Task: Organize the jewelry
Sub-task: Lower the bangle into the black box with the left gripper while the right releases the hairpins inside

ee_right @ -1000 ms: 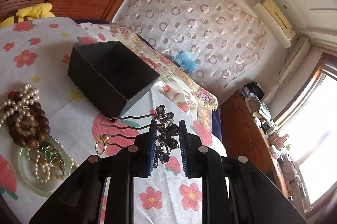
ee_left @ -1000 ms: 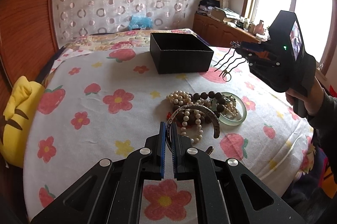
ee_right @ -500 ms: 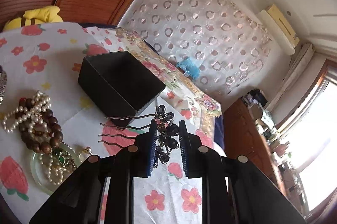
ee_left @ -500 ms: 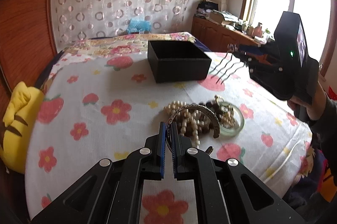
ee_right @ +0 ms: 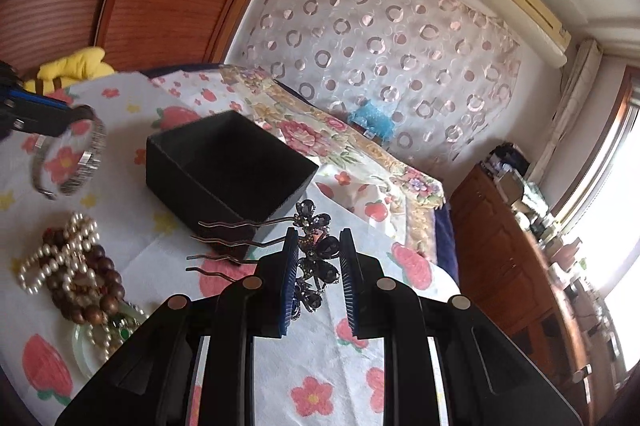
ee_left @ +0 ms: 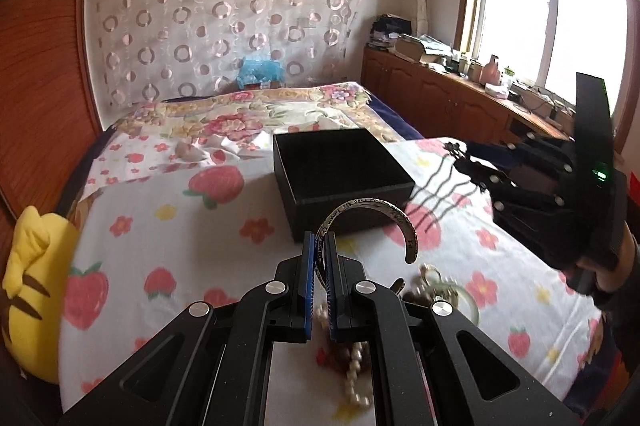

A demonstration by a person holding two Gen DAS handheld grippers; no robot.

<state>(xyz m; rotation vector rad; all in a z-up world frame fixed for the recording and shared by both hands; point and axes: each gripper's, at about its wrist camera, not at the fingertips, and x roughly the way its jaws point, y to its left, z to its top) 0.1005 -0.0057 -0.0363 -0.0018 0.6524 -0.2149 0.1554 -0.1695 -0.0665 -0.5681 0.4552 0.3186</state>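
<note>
Lifted since before: bangle [ee_left: 368, 222], now off the pile and raised near box [ee_left: 340, 181]. Clamped at one end in left gripper [ee_left: 319, 282], arc toward box's near wall. Hair comb [ee_right: 312, 258] pinched by jeweled head in right gripper [ee_right: 318, 282], prongs beside box corner. Beads [ee_right: 72, 266] on cloth [ee_left: 160, 226].

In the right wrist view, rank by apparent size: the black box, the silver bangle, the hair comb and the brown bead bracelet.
1. Black box, clearly largest.
2. Hair comb, prongs included; it sits nearest the camera, which inflates it.
3. Silver bangle and brown bead bracelet look about alike; no ranking between them, since the bracelet is tangled with pearls.
</note>
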